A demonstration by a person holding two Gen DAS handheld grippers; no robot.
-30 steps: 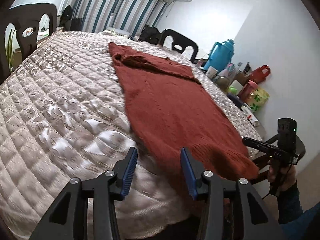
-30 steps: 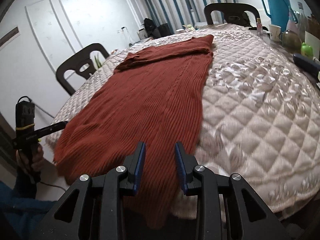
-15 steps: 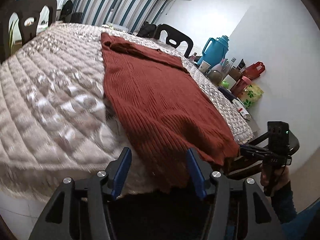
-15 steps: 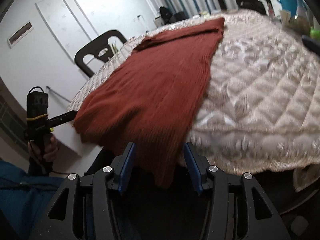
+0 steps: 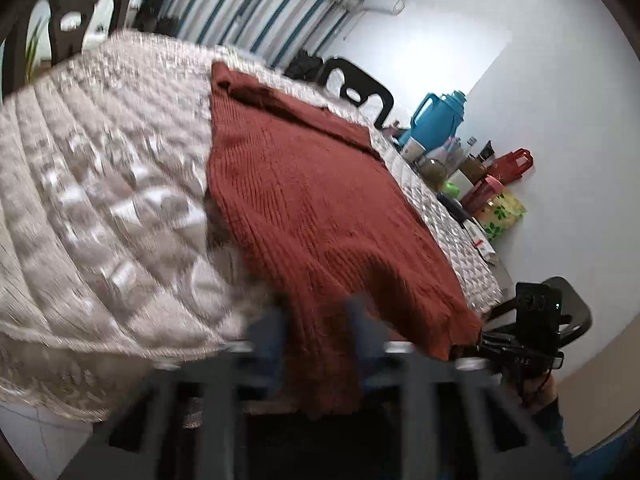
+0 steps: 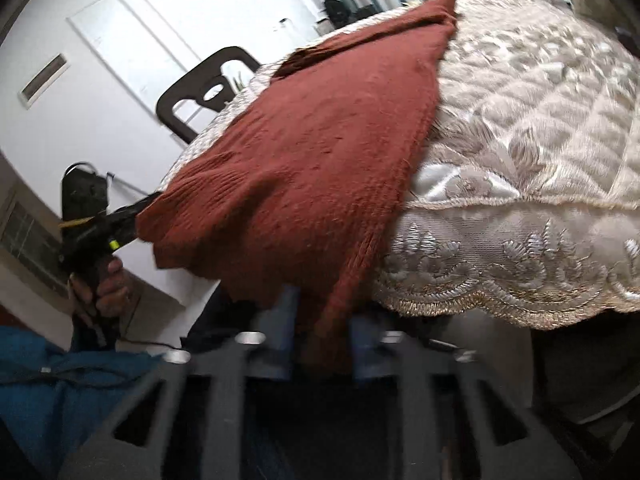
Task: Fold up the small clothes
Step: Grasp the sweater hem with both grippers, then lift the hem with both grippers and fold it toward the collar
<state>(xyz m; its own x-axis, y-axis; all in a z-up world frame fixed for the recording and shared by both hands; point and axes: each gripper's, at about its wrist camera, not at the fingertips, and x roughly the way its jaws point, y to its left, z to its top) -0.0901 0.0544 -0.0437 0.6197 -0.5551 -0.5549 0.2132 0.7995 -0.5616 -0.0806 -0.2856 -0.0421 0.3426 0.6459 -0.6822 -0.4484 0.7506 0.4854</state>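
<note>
Your left gripper (image 5: 316,344) and right gripper (image 6: 322,328), fingers just closing, each pinch a hem corner of the soft, floppy rust knit sweater (image 5: 304,200) overhanging the quilted desk (image 5: 100,200).

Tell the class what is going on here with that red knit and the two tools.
A person is starting to fold a rust-red knitted garment spread over a quilted table cover. The left hand-held gripper and the right hand-held gripper have just been closing, each on a corner of the hem that hangs over the near table edge. The knit sits between both pairs of jaws. The rest of the garment lies flat, with one sleeve folded across the far end.
</note>
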